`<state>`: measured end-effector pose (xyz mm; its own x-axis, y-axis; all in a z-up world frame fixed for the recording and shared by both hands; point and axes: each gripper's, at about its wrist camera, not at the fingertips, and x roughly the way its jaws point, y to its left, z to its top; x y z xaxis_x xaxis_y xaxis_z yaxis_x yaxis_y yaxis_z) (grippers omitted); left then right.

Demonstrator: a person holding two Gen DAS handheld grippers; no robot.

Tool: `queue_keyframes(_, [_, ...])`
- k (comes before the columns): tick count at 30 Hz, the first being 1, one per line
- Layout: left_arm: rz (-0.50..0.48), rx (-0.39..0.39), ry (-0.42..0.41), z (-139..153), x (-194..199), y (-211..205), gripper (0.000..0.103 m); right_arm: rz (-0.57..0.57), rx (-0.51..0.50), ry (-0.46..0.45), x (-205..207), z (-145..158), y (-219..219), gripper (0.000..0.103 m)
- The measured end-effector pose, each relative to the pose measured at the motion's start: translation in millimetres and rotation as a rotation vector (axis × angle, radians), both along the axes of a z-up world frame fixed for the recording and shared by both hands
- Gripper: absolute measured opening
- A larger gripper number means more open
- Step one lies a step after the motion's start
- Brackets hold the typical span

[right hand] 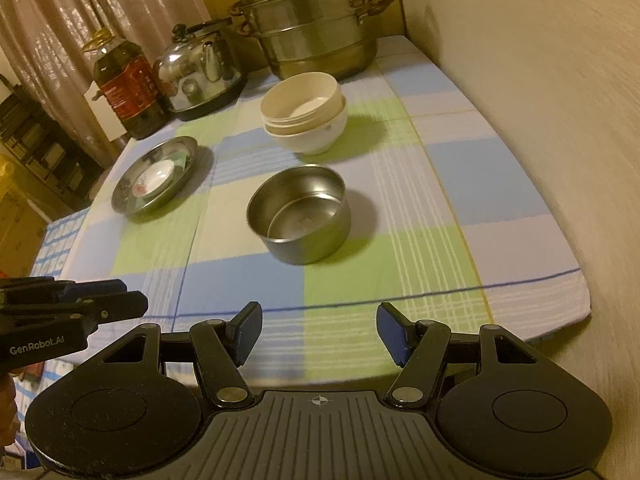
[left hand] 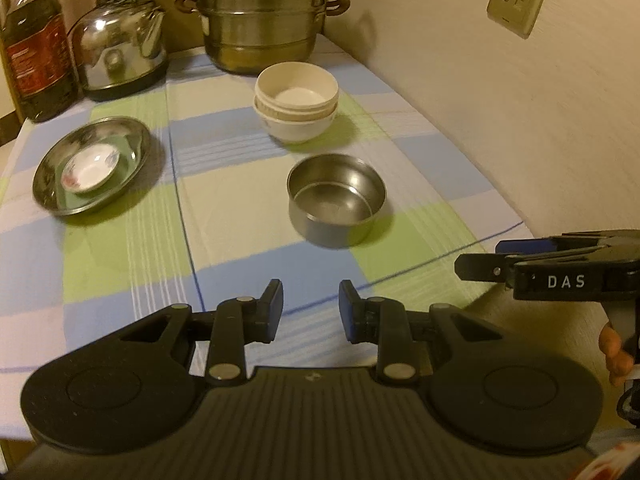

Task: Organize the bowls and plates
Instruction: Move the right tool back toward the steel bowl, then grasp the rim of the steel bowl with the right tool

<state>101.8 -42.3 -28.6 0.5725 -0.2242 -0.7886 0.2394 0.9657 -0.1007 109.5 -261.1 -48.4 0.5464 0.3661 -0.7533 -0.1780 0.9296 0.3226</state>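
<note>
The table point(left hand: 120, 248) wears a soft cloth with big blue, green and cream squares. It stands right against a pale wall point(left hand: 500, 120) with a wall socket point(left hand: 516, 3) on it. In the right wrist view, shiny pink curtains point(right hand: 60, 32) hang far off to the left.

The left gripper point(left hand: 311, 306) has its jaws a little apart, and nothing is between them. The right gripper point(right hand: 320, 334) has its jaws wide apart, also with nothing in them. Seen from the left camera, the side of the right gripper says "DAS". Seen from the right camera, the side of the left gripper says "GenRobot.AI".

Just ahead of both pairs of jaws sits a steel bowl point(left hand: 337, 200), not touched by either. Past it, farther from the jaws, is a stack of white bowls point(left hand: 296, 100), one inside the other. Ahead and to the left of the jaws lies a steel plate point(left hand: 50, 184) with a green square dish and a small white saucer point(left hand: 91, 171) in it.

At the far end of the table stand a big steel steamer pot point(left hand: 260, 20), a shiny kettle point(left hand: 120, 52) and an oil bottle point(left hand: 36, 52) with a red label. The words on that label are too blurry to read.
</note>
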Motion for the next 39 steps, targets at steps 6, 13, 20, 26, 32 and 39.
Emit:
queue_keyframes(6, [-0.022,0.003,0.001,-4,33,0,0.027,-0.009,-0.008,0.010,25,-3,6,0.063])
queue_keyframes(13, [-0.049,-0.002,0.017,-14,72,1,0.027,-0.024,-0.016,0.016,50,-8,15,0.063])
queue_keyframes(20, [-0.072,-0.003,0.039,-31,107,-1,0.027,-0.089,-0.005,0.046,76,-21,18,0.063])
queue_keyframes(26, [-0.099,0.003,0.073,-50,132,-10,0.027,-0.130,-0.013,0.063,95,-35,20,0.063])
queue_keyframes(32, [-0.124,0.017,0.086,-66,153,-17,0.027,-0.139,-0.012,0.054,110,-46,26,0.059])
queue_keyframes(39, [-0.133,0.023,0.120,-80,166,-18,0.027,-0.136,-0.011,0.073,121,-59,31,0.049])
